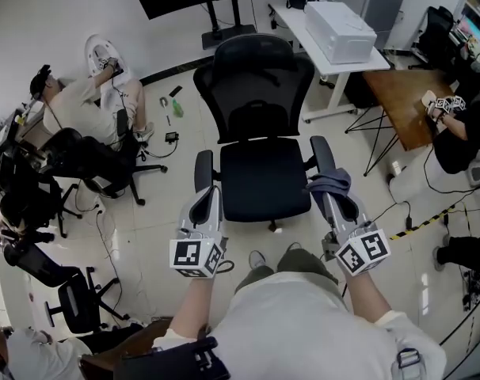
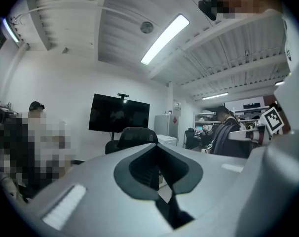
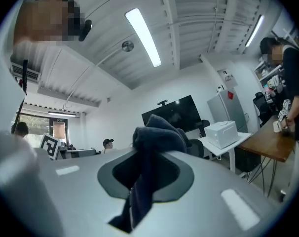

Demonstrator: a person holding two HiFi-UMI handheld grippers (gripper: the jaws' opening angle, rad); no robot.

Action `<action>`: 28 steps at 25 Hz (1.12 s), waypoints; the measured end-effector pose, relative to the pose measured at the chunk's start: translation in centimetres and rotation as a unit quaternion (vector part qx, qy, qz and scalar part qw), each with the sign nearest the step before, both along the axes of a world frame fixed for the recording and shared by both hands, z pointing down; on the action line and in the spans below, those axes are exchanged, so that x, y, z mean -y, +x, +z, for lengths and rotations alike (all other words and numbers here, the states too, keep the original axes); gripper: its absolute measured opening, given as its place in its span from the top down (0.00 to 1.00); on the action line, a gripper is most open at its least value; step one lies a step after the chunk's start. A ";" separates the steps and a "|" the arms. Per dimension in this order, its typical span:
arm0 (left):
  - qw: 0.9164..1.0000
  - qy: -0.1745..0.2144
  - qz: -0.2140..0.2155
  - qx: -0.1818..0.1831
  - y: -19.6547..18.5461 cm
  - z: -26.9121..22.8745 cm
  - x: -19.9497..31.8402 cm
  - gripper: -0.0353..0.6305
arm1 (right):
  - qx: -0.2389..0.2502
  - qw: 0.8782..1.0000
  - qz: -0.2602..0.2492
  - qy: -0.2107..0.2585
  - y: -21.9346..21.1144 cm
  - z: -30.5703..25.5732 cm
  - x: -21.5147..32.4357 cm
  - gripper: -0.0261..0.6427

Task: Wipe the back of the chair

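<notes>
Mid-floor, head view: black mesh office chair [image 1: 260, 133] on castors, seat toward the person, armrests reaching out to either side of the grippers. Backrest [image 1: 252, 85] is on the far side, upright, long axis running floor to ceiling, headrest on top. Its front face looks at the person; its rear face looks toward the far wall. White counter [image 1: 291, 22] stands behind it.

Left gripper [image 1: 210, 203] hovers near the left armrest, apart from it. Right gripper [image 1: 335, 204] is above the right armrest, with a dark grey cloth [image 1: 329, 184] bunched at its tip. No contact with the backrest yet; wiping not begun, by my reading.

Left gripper view: left gripper [image 2: 159, 177] has its jaws pressed together with nothing between them. Top of the chair [image 2: 137, 135] shows beyond, well apart.

Right gripper view: right gripper [image 3: 144, 181] is clamped on the cloth [image 3: 154, 147], which stands up in a wad above the jaws with a tail hanging below.

Judgement on the step in hand: carry the cloth forward over the seat and lay the wad flat on the mesh rather than poking with the jaw tips. Stroke top to bottom along the long axis, in overlapping passes. The chair probably rolls and swivels, so the empty left gripper would do well to brace an armrest. For the rear face, turn the chair or step around it.
</notes>
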State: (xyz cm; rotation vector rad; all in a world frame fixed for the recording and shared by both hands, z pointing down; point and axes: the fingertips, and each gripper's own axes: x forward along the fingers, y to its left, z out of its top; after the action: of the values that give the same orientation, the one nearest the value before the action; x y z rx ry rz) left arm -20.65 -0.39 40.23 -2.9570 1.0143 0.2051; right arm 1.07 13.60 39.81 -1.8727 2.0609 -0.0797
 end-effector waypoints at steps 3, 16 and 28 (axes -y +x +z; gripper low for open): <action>1.000 0.004 -0.014 -0.007 0.1 -0.3 0.3 0.85 | 0.005 1.000 -0.003 -0.005 0.8 0.4 0.4 0.90; 0.999 0.009 -0.018 -0.029 0.5 -2.0 1.0 0.83 | -0.041 0.998 -0.056 -0.003 1.5 -0.9 16.0 0.90; 0.996 -0.032 -0.087 -0.006 -3.3 3.7 -2.3 0.82 | -0.080 0.986 -0.063 -0.129 2.6 5.4 48.7 0.90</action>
State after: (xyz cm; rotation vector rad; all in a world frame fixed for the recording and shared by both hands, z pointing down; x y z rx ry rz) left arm -23.91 1.92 43.95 -2.9043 1.2952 0.1925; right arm 3.69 -35.08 45.23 -1.9502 2.3755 -0.2473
